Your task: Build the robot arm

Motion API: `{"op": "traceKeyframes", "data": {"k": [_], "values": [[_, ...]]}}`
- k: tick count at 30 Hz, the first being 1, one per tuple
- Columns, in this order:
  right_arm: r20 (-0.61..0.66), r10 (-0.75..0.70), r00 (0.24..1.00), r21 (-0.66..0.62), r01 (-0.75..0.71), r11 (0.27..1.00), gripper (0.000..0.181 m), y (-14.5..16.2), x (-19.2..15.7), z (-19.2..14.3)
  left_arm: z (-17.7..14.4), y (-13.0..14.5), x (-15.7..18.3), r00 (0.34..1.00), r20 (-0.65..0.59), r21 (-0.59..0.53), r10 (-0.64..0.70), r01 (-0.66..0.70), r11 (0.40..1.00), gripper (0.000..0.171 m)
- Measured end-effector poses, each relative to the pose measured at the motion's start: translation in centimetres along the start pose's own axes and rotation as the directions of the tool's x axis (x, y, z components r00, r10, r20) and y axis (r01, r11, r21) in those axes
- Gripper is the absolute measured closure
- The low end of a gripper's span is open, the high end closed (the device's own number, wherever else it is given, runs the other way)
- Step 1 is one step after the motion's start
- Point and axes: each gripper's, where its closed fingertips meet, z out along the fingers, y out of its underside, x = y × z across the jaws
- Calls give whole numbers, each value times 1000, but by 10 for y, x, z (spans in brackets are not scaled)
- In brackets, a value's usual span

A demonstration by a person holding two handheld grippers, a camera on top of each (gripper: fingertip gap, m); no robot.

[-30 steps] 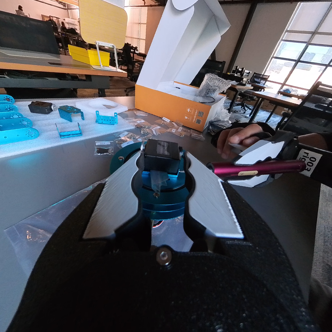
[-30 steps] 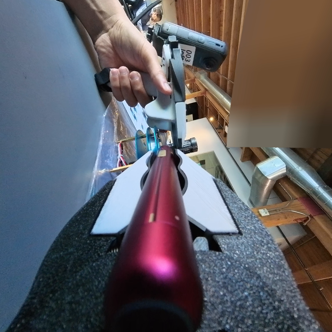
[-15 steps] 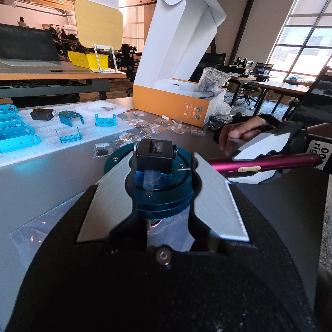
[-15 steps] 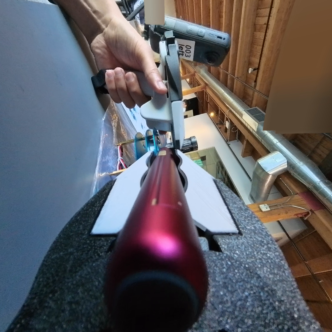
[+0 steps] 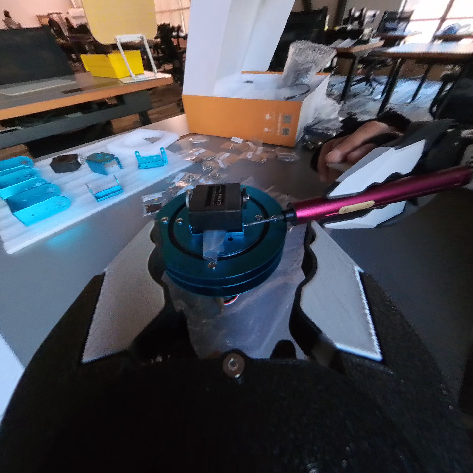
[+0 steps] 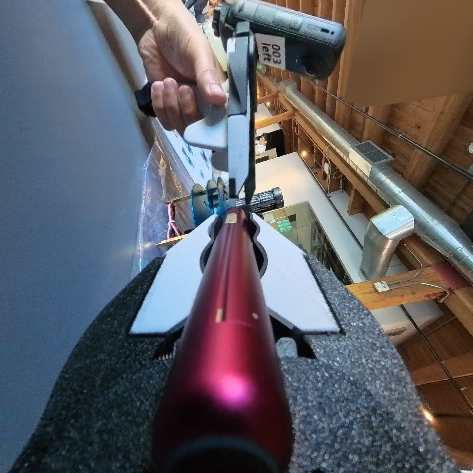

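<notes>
— Now the left gripper (image 5: 231,230) has let go; its ribbed grey jaws stand wide, flanking the round anodised-blue metal disc (image 5: 225,266) on the smooth grey worktop (image 5: 409,268).

— And the boxy black plastic servo (image 5: 216,210) on top?

— Unclamped, upright; the right gripper (image 6: 234,217) grips the slim magenta metal screwdriver (image 5: 371,202), whose thin bit meets the servo's side; farther off, bent blue metal brackets (image 5: 33,189) on white foam (image 5: 64,225); beyond, an open orange cardboard box (image 5: 240,120).

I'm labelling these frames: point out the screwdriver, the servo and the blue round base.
screwdriver (image 5: 358,207): left wrist view, on its magenta barrel.
servo (image 5: 216,204): left wrist view, on its black top face.
blue round base (image 5: 225,273): left wrist view, on its front rim.
</notes>
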Motion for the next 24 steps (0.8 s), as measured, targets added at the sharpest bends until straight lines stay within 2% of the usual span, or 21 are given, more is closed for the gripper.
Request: {"op": "traceKeyframes", "data": {"k": [3, 8, 12, 15, 20, 22, 24], "values": [[0, -1, 1000, -1, 1, 1000, 160, 0, 0, 1, 2, 3, 2, 996, -65, -4, -58, 57, 998, 63], [-3, -14, 1000, -9, 14, 1000, 160, -1, -1, 2, 8, 7, 10, 990, -130, -21, -55, 53, 998, 65], [-2, -8, 1000, -10, 8, 1000, 160, -1, -1, 3, 12, 7, 10, 995, -100, -21, -20, 18, 1000, 65], [-3, -2, 1000, -22, 2, 1000, 159, 1, 0, 3, 11, 0, 10, 997, -45, 8, 62, -62, 998, 69], [-4, 0, 1000, -26, -1, 1000, 160, 2, 0, 4, 13, 4, 11, 996, -77, -18, 52, -54, 998, 68], [-3, -3, 1000, -27, 3, 1000, 159, 2, -1, 4, 15, 8, 14, 993, -110, -42, 36, -41, 998, 58], [-2, 5, 1000, -23, -5, 1000, 159, 2, 0, 4, 15, 8, 14, 992, -121, -49, 36, -43, 998, 58]]}}
